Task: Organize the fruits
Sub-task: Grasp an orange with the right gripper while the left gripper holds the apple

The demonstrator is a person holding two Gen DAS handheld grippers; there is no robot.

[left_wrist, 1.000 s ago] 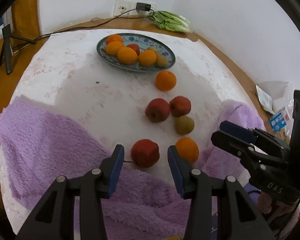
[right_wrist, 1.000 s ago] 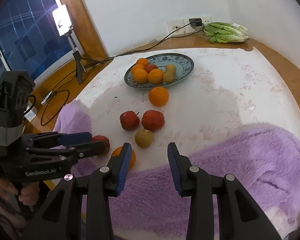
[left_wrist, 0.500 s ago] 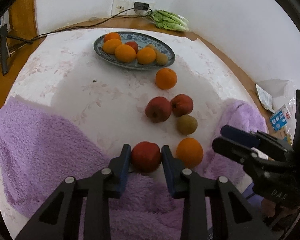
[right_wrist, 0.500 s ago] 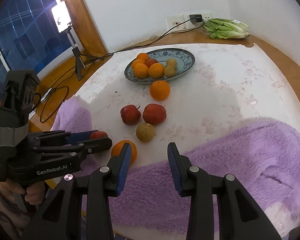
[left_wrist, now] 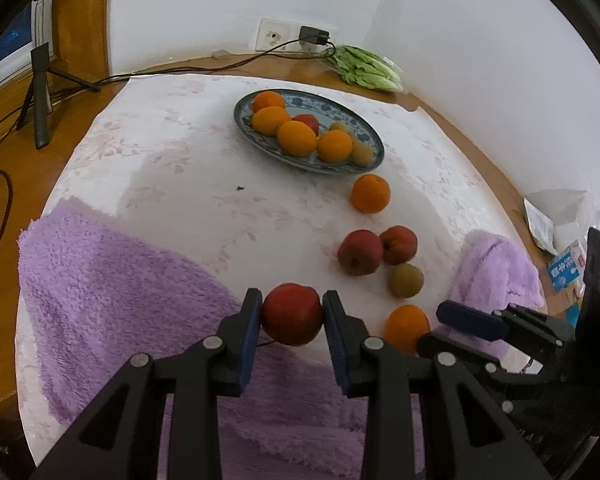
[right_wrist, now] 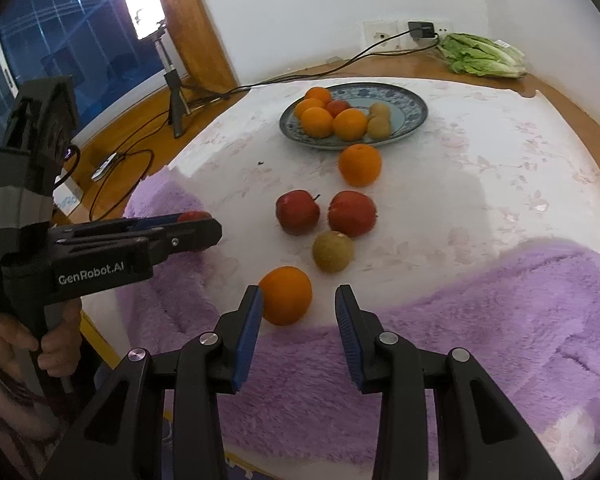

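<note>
White cloth with a faint flower print covers the table (left_wrist: 172,168), and a purple fleece (left_wrist: 112,280) is bunched along its near edge. I'll use the blue-patterned plate (right_wrist: 414,114) as the landmark, since the fruit presumably ends up there. It sits toward the far side and already holds several oranges, a red apple and a couple of brownish-green fruits.

Coming back from the plate toward the fleece there's a trail of loose fruit: one orange (right_wrist: 359,164) just off the rim, then two red apples (right_wrist: 298,211) side by side, then a kiwi-looking fruit (right_wrist: 333,251), then a second orange (right_wrist: 286,295) farthest from the plate, right where the cloth meets the fleece.

What matters is who's on what. The left gripper (left_wrist: 292,314) has its jaws clamped on a red apple (left_wrist: 292,314), pads pressing both sides, over the fleece edge about as far from the plate as anything gets. It's round, so no long axis to worry about. From those jaws the plate lies straight ahead and a bit right, past the loose fruit, so I'd guess the carry has to clear that trail.

The right gripper (right_wrist: 298,312) has its jaws partly spread with nothing in them. That near orange sits just ahead, off to the left-hand pad, so this hand is clearly nearer to it.
</note>
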